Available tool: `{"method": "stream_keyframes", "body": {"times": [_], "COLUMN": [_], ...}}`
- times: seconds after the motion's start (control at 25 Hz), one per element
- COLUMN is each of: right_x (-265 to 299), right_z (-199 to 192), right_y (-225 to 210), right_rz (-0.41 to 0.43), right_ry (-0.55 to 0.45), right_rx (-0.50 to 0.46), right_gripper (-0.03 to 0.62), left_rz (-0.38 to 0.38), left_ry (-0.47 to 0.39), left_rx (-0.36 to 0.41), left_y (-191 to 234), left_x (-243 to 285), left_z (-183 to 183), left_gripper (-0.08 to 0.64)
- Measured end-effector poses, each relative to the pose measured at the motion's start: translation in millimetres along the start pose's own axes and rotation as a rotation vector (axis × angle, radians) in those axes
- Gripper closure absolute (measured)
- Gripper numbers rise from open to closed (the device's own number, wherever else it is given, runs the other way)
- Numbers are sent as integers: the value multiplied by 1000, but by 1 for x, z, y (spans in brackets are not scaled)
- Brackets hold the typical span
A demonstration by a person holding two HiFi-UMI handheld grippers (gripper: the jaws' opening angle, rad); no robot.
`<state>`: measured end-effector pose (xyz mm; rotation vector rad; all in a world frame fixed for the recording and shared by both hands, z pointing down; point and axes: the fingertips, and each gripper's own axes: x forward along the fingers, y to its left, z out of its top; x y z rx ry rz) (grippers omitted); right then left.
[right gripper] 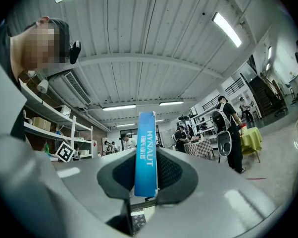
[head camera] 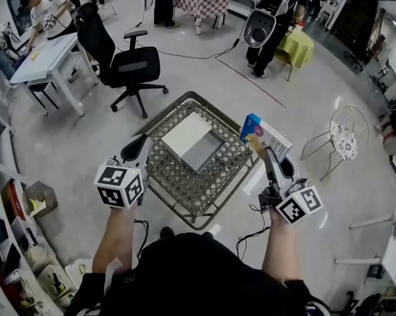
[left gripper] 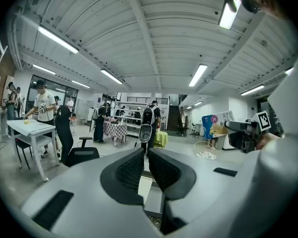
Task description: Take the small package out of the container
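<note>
The small package [head camera: 253,129], a blue box with a pink dot and white print, hangs in the air over the right edge of the wire table [head camera: 185,191]. My right gripper [head camera: 258,145] is shut on it; in the right gripper view the blue package [right gripper: 145,152] stands upright between the pads. The container [head camera: 216,153], a shallow grey box with a white flap, lies on the middle of the table, apart from the package. My left gripper [head camera: 133,150] hovers at the table's left edge. Its jaws [left gripper: 145,168] stand nearly together with nothing between them.
A black office chair [head camera: 129,64] and a white table [head camera: 47,54] stand at the back left. A round wire stool [head camera: 346,133] is to the right. Shelves [head camera: 7,196] line the left wall. Cables [head camera: 250,232] trail on the floor. Several people stand at the far end.
</note>
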<state>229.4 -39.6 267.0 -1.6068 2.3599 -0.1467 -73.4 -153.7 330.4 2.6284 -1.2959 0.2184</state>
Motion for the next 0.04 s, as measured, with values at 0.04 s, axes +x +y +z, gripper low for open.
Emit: {"method": "stream_keyframes", "body": {"times": [0.04], "right_x": [-1], "right_z": [-1], "right_y": [0], "right_rz": [-2], "right_ry": [2], "right_rx": [3], "right_gripper": [514], "left_rz": [1], "left_ry": [4], "left_rx": [1], "left_y": [0], "left_x": [-1], "left_z": [-2], "left_gripper": [525]}}
